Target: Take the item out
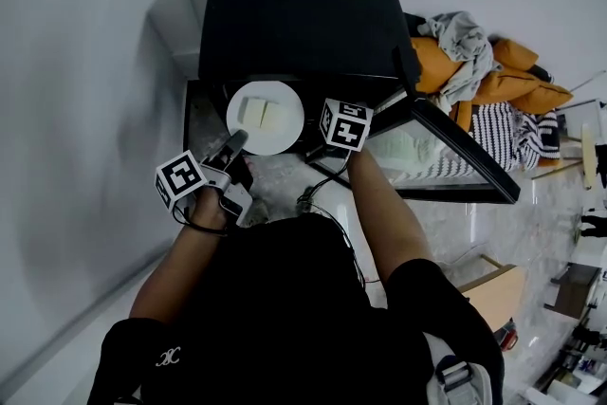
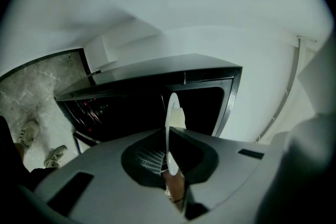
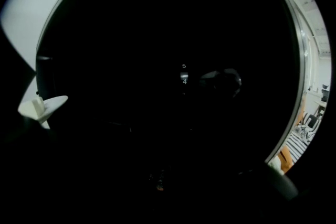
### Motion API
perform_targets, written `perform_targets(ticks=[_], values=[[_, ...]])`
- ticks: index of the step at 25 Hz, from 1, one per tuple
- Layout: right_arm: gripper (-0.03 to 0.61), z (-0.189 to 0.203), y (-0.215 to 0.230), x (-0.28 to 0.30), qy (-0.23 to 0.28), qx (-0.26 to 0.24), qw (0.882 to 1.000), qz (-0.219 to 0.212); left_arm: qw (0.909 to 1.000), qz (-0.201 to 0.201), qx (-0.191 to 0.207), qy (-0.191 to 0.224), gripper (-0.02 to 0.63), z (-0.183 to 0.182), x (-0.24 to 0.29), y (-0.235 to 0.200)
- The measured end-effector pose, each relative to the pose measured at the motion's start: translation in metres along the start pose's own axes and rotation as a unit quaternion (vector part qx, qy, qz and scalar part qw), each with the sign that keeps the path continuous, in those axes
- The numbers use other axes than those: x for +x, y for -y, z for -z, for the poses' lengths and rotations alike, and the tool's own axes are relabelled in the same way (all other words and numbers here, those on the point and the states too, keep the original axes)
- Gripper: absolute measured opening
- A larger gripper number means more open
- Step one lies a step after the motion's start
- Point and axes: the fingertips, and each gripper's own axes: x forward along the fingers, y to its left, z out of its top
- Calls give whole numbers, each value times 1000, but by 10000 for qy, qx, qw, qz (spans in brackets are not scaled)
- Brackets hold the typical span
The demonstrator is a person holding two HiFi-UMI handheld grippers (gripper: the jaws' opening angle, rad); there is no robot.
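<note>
White round plate [image 1: 269, 143], two pale slices [image 1: 274, 116]

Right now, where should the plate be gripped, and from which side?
The bare near rim of the plate, from the person's side, jaws above and below: thin flat edge, food sits mid-plate. The left gripper is clamped there.

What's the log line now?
left gripper: shut on round white plate | pale food pieces: on plate | black microwave oven: door open | right gripper: jaws unclear
</note>
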Motion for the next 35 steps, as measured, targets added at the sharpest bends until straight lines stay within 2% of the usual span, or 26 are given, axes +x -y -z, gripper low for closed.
perform_targets(ticks=[8, 18, 27, 35], values=[[9, -2, -9, -16, 177, -75, 9998, 30, 10000, -20, -14, -91, 17, -3, -2, 0], [9, -10, -10, -84, 689, 178, 9975, 44, 9986, 19, 111, -513, 17, 14, 7, 1], [9, -1, 3, -162, 826, 665, 9923, 634, 9929, 64, 246, -1162, 17, 40, 14, 6], [9, 23, 47, -215, 878, 871, 9830, 1357, 9779, 107, 394, -2049, 17, 103, 34, 3]])
